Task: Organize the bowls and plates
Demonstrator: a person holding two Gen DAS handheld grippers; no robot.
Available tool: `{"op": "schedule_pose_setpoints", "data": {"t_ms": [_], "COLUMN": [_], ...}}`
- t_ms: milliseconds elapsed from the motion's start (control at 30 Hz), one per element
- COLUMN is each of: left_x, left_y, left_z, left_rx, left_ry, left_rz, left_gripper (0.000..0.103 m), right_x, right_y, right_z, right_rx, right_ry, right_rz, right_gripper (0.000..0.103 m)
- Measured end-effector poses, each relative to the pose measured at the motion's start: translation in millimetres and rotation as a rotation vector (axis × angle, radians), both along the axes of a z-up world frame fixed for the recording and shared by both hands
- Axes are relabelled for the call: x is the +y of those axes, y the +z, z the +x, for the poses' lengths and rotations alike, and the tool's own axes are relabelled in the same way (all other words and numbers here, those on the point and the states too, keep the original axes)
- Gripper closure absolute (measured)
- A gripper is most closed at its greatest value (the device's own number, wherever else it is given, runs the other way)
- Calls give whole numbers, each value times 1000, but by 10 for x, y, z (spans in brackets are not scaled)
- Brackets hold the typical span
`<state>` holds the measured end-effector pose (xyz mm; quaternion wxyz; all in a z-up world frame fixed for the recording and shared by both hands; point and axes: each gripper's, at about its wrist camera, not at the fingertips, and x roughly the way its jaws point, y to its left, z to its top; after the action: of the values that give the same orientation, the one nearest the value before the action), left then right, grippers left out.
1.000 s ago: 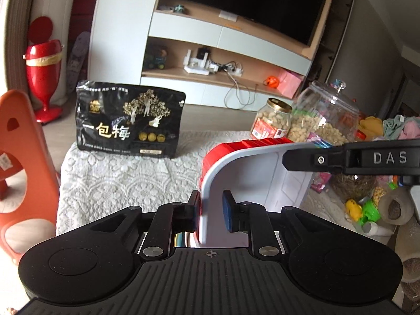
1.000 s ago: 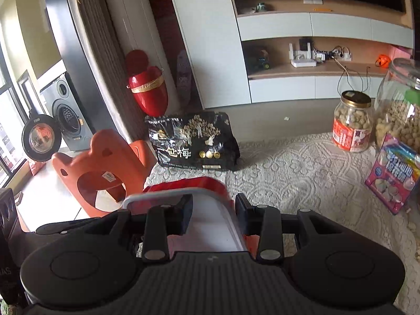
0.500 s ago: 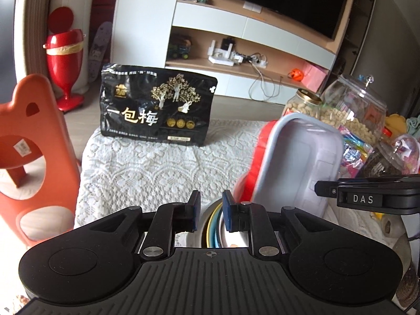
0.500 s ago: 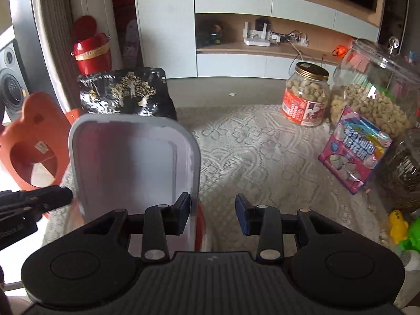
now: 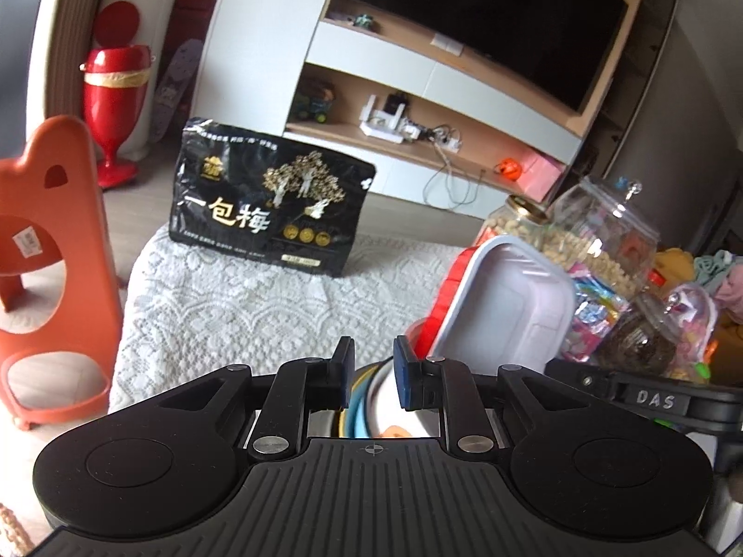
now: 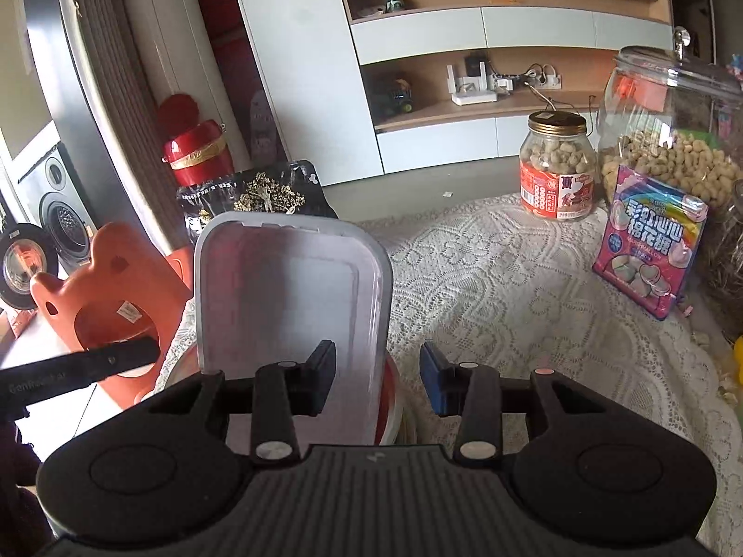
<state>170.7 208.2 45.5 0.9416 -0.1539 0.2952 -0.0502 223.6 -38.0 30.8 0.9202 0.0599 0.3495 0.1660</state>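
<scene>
Grey tray (image 6: 288, 297) stands tilted on the lace cloth before the right gripper (image 6: 377, 378), jaws just widened, gripping nothing; left gripper (image 5: 371, 373) clenched empty; likely light, stiff, slippery—take its rim.

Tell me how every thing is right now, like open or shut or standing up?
grey lid, tipped up on its edge.
red box, open beside the lid.
bowls, stacked.
left gripper, fingers shut, above the bowls.
right gripper, fingers open, just been opening, lid's edge in the gap, not pinched.
small jar, shut, full of nuts.
big jar, lid on, partly full.
black bag, standing upright.
</scene>
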Motion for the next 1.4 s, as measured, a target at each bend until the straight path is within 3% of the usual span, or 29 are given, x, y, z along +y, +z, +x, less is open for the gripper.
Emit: {"op": "schedule_pose_setpoints", "data": {"t_ms": [133, 267, 333, 467, 700, 900, 1067, 1200, 1267, 1400], "left_x": [-143, -204, -174, -144, -210, -205, -273, -414, -558, -865], "left_y": [-45, -207, -271, -306, -297, -215, -68, -43, -49, -196], "left_z": [18, 85, 107, 108, 96, 19, -314, -803, -1089, -1626], "left_rx": [15, 73, 91, 89, 77, 51, -29, -98, -140, -126], "left_ry": [-21, -7, 1, 3, -6, 7, 45, 72, 63, 0], "left_rz": [64, 136, 139, 136, 172, 144, 131, 113, 142, 169], "left_gripper": [83, 81, 80, 78, 77, 79, 79, 79, 80, 84], "right_x": [7, 206, 303, 371, 223, 157, 61, -30, -82, -221], "right_y": [-133, -75, -43, -172, -425, -262, -26, 39, -20, -251], "right_z": [22, 13, 76, 222, 129, -10, -337, -786, -1060, -1590], "right_rx": [84, 5, -14, 60, 67, -15, -116, -182, -184, -135], "right_ry": [11, 50, 67, 54, 24, 41, 65, 98, 129, 191], "right_rz": [7, -11, -30, -55, -80, -47, -32, -41, -47, -69], "right_gripper": [63, 60, 60, 61, 61, 61, 61, 58, 56, 56]}}
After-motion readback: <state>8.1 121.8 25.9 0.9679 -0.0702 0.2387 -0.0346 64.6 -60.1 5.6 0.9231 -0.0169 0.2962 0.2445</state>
